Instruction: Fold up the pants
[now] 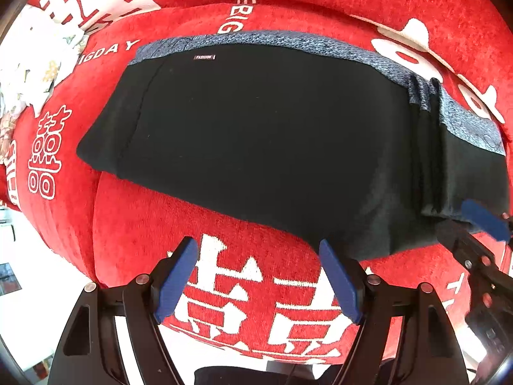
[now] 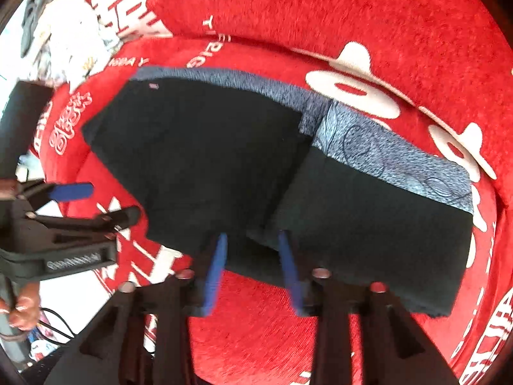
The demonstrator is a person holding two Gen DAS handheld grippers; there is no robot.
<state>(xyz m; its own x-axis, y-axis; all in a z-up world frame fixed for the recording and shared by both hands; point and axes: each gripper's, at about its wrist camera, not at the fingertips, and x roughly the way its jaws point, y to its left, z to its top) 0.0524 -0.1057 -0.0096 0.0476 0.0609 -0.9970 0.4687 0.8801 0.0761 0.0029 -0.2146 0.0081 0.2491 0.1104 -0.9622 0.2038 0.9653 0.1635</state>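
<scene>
The black pants (image 1: 256, 134) with a grey-blue waistband (image 1: 288, 40) lie folded flat on a red cushion (image 1: 134, 224). In the right wrist view the pants (image 2: 208, 160) show a fold seam down the middle. My left gripper (image 1: 258, 250) is open and empty, just short of the pants' near edge. My right gripper (image 2: 253, 237) is open, its blue fingertips (image 2: 221, 243) at the near edge of the pants by the fold, holding nothing. It also shows at the right in the left wrist view (image 1: 481, 218).
The red cushion carries white characters and lettering (image 1: 231, 6). A red backrest (image 2: 320, 6) rises behind. A pile of light clothes (image 2: 64, 38) lies at the far left. The left gripper (image 2: 70, 192) and the hand (image 2: 19, 308) holding it show at the left.
</scene>
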